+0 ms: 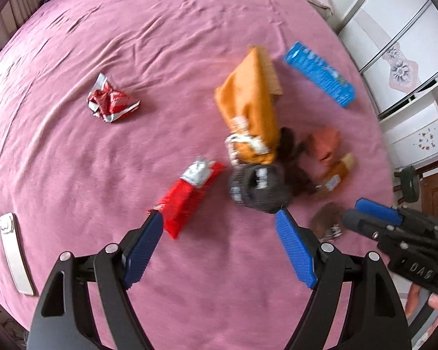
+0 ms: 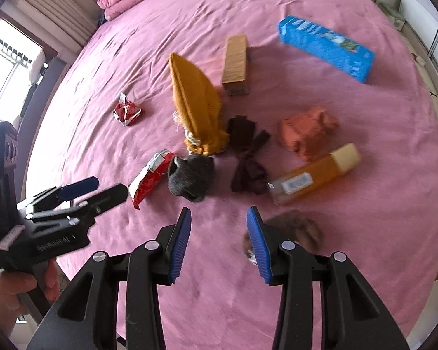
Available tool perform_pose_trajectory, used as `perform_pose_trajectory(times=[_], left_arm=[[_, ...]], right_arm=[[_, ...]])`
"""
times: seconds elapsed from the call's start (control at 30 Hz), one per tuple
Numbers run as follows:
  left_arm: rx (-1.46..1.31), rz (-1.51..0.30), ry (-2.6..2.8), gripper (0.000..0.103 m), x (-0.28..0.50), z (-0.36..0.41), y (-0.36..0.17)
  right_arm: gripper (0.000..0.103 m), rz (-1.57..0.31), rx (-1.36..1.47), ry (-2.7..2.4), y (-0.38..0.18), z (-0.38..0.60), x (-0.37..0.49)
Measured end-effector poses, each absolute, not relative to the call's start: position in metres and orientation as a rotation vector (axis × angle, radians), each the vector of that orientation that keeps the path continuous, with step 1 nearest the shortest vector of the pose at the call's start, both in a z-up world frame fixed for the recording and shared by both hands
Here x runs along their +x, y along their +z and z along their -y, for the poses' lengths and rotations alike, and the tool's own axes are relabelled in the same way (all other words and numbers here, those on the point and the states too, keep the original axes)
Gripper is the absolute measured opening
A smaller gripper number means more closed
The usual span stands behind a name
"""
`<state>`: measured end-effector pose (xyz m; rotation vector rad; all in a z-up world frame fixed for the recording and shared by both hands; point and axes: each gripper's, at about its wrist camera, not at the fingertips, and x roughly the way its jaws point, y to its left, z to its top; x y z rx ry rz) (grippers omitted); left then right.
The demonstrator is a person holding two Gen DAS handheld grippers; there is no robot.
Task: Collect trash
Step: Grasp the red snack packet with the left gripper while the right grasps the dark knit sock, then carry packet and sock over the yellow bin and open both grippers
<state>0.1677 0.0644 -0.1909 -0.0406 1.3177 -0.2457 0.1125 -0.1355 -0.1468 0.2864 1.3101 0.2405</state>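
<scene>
Pink bedsheet (image 2: 365, 233) carries everything; landmark is the grey rolled sock (image 2: 191, 179) mid-bed. Left gripper (image 1: 219, 218) hovers just short of it, jaws wide, nothing between them. Right gripper (image 2: 219, 214) sits nearer the bed edge than the sock, jaws about half apart, empty; a brown furry lump (image 2: 295, 229) is just beside its right finger. Red snack wrapper (image 2: 149, 179) touches the sock's left side. Amber box (image 2: 312, 175) lies right of it, dark brown cloth (image 2: 248, 157) between. Mustard cloth (image 2: 197, 105) stands just behind the sock. Crumpled red wrapper (image 2: 127, 112) far left-behind. Cardboard box (image 2: 235, 61) and blue box (image 2: 327, 46) farthest behind.
</scene>
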Motion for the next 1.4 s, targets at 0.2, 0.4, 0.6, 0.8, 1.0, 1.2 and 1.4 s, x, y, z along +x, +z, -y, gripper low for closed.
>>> perform_pose_trajectory(times=[0.2, 0.4, 0.6, 0.8, 1.0, 1.2, 1.4], left_arm=[[-0.002, -1.361, -0.244, 0.079, 0.182, -0.087, -0.232], [0.009, -1.406, -0.278, 0.079, 0.193, -0.091, -0.266], [0.065, -1.428, -0.298, 0.068, 0.196, -0.08, -0.287], [0.05, -1.432, -0.267, 0.036, 0.198, -0.08, -0.287], [-0.014, -1.42, -0.289, 0.034, 0.191, -0.081, -0.262], [-0.061, -1.384, -0.339, 0.034, 0.167, -0.064, -0.222], [-0.045, -1.36, -0.388, 0.034, 0.142, -0.024, -0.191]], right_arm=[[0.04, -1.351, 0.277, 0.263, -0.171, 0.105, 0.138], [0.04, -1.404, 0.283, 0.268, -0.197, 0.09, 0.158], [0.035, -1.462, 0.303, 0.278, -0.218, 0.084, 0.165], [0.011, -1.467, 0.335, 0.292, -0.215, 0.093, 0.161], [0.01, -1.43, 0.327, 0.309, -0.192, 0.102, 0.147], [0.01, -1.377, 0.346, 0.304, -0.161, 0.123, 0.117], [0.01, -1.328, 0.389, 0.256, -0.138, 0.158, 0.087]])
